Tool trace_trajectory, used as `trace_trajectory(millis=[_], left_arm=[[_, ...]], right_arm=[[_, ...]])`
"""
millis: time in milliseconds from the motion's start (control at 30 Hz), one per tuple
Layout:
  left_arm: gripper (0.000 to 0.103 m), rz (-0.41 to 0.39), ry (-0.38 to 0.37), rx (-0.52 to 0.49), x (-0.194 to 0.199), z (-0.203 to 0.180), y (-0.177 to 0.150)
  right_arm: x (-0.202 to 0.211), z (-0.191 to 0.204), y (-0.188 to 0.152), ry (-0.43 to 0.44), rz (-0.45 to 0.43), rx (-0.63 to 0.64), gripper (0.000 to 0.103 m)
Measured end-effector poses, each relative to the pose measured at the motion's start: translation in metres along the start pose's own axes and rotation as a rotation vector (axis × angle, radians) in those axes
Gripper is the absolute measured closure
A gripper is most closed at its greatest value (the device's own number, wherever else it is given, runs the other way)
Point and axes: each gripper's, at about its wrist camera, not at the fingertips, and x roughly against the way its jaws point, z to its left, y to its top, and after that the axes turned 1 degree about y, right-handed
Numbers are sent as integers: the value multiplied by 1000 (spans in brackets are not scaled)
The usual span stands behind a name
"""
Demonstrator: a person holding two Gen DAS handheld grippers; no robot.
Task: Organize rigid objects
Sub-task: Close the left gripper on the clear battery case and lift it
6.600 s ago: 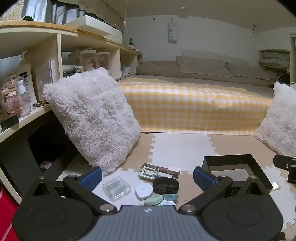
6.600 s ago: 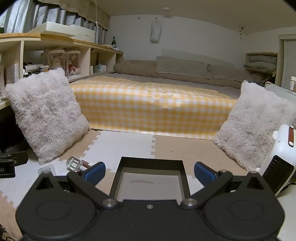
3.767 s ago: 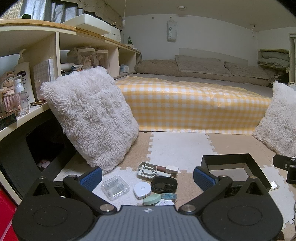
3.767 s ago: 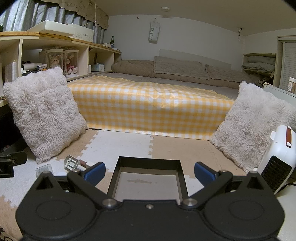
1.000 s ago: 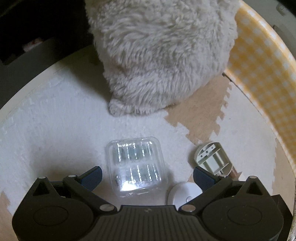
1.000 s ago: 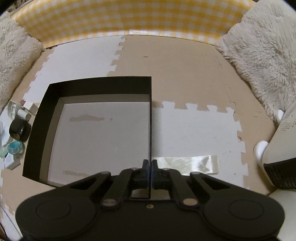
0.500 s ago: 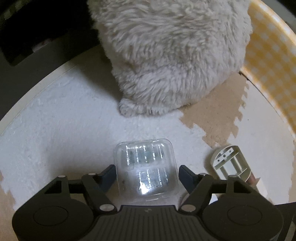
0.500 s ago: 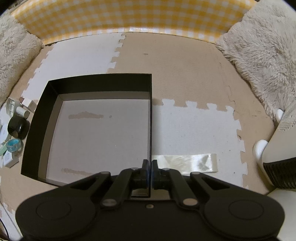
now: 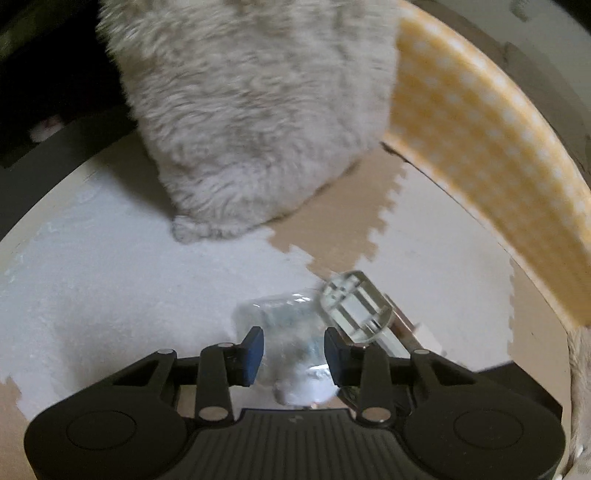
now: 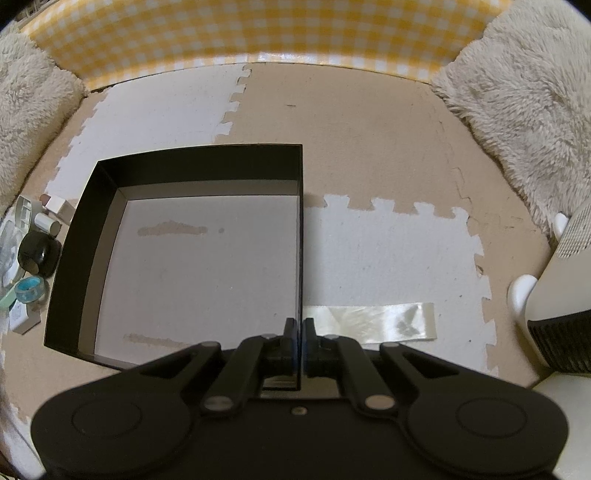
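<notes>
Glossy clear plastic case [image 9: 291,332]

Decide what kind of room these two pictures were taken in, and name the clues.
Most likely a bedroom or living room floor at home. Clues: beige and white interlocking foam floor mats, fluffy cream cushions leaning at the sides, and a low bed or mattress edge covered in yellow gingham cloth.

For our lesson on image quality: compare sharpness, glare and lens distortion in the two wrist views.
Left wrist view: smeared throughout, the clear plastic case in the left gripper glints white, and the checked bed edge bows. Right wrist view: sharp, glare only on the shiny strip, and the floor curves around the black box.
</notes>
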Motion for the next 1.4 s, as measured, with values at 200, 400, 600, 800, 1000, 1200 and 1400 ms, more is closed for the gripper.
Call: trace_trajectory(millis=[200, 400, 600, 800, 1000, 1200, 1400], left_arm=[[16, -2, 52, 74, -13, 8, -1], [14, 37, 36, 174, -42, 18, 5], [8, 66, 14, 256, -60, 17, 10], [6, 58, 132, 108, -74, -6, 13], [6, 79, 235, 15, -72, 8, 9], [6, 75, 250, -80, -69, 20, 15], [6, 73, 283, -133, -71, 21, 14]], right_arm=[[1, 2, -1, -1, -2, 2, 99], [1, 3, 0, -3, 0, 5, 97], [1, 3, 0, -5, 2, 9, 95], [0, 6, 1, -8, 4, 21, 92], [0, 4, 1, 1, 4, 14, 92], [0, 5, 1, 0, 5, 19, 92], [0, 5, 0, 1, 6, 21, 92]])
